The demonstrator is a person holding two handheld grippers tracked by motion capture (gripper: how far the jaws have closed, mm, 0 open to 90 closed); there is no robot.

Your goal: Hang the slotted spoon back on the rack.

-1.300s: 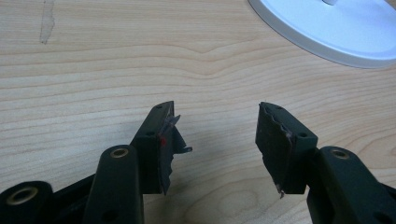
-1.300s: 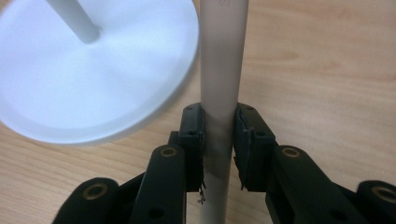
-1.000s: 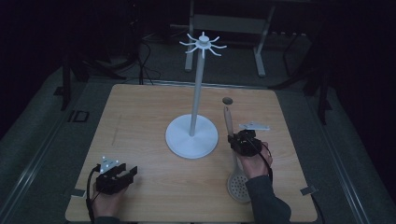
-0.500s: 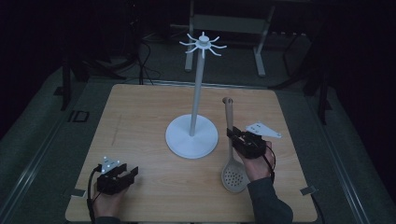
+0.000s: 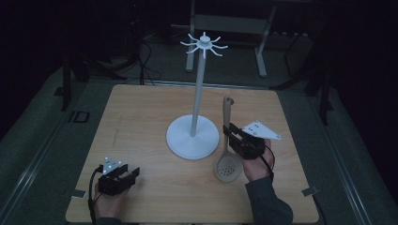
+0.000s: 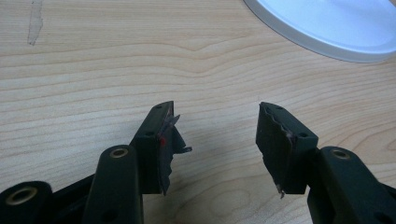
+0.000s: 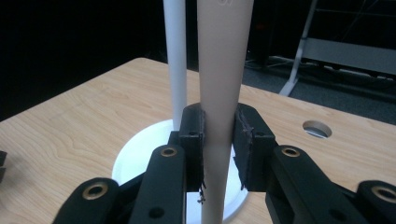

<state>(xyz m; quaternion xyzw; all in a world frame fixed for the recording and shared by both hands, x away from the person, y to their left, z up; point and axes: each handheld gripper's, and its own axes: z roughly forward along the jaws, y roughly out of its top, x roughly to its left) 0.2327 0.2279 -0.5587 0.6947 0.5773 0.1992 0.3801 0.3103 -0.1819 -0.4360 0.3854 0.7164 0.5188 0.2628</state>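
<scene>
A beige slotted spoon (image 5: 227, 154) hangs tilted above the table, handle up and perforated bowl down, right of the white stand. My right gripper (image 5: 233, 137) is shut on its handle (image 7: 219, 102), which runs up between the black jaws. The white hook stand (image 5: 196, 98) has a round base (image 5: 178, 140), a thin pole (image 7: 176, 60) and a ring of hooks (image 5: 204, 44) on top. My left gripper (image 5: 126, 177) rests low at the table's front left, open, with bare wood between its jaws (image 6: 215, 140); the stand's base edge (image 6: 327, 28) lies ahead of it.
The wooden table (image 5: 136, 117) has a small round hole (image 7: 316, 128) near its far right. Tape tabs (image 5: 309, 191) mark the front corners. A metal frame (image 5: 263, 42) stands on the dark floor beyond the far edge.
My right gripper has lifted the spoon off the table and raised its handle upright, moving slightly toward the stand. The left gripper has stayed put.
</scene>
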